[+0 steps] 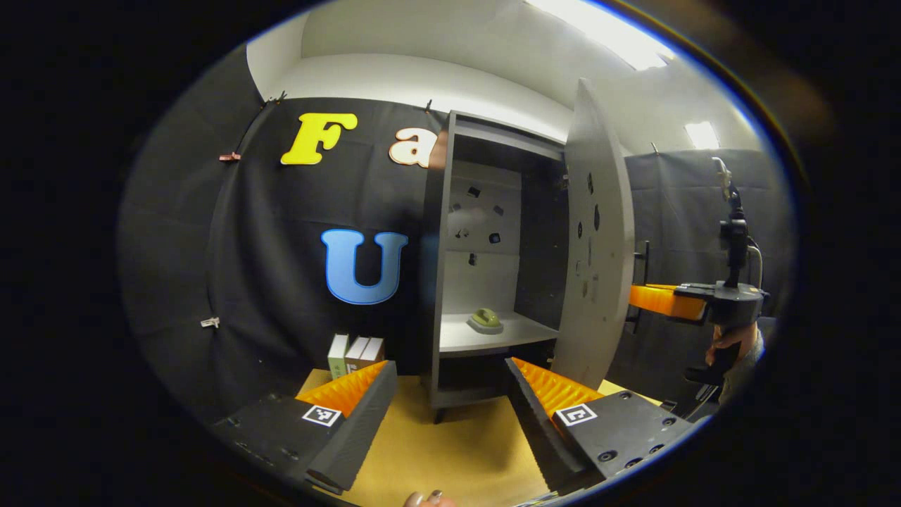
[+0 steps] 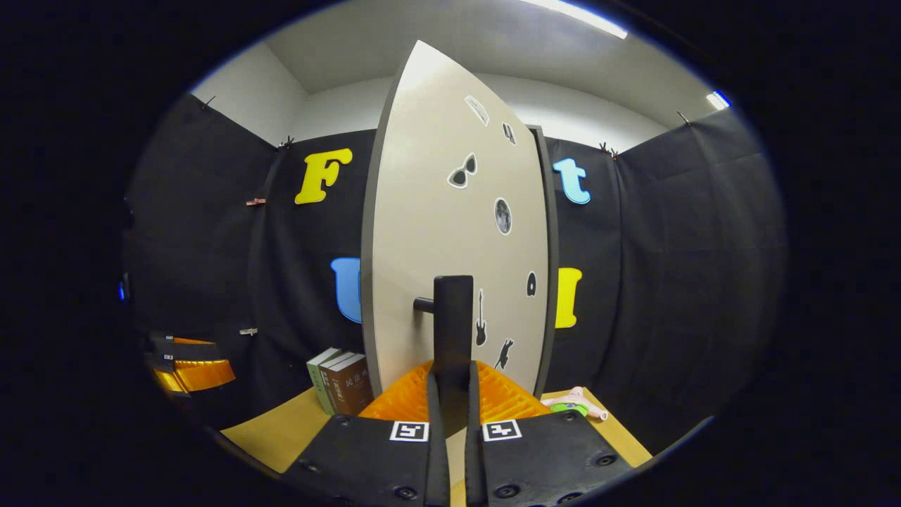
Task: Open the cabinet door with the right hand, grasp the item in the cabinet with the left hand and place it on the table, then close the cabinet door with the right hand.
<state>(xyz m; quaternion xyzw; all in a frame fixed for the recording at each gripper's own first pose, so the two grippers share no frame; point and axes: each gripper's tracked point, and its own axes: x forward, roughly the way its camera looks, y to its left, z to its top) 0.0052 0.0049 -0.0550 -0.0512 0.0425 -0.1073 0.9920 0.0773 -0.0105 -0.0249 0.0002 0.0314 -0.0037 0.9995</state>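
Tabletop (image 1: 450,451) below; cabinet door (image 2: 450,232) open — right tongs (image 2: 450,394) clamp its handle (image 2: 452,324).

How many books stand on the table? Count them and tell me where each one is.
3, upright in one row on the table left of the cabinet, against the booth wall: left book, middle book, right book. More may be hidden behind.

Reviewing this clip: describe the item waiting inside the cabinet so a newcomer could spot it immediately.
Find the tall grey cabinet with its door swung open. On its pale lower shelf sits a small olive-green object on a light base, the only thing on that shelf.
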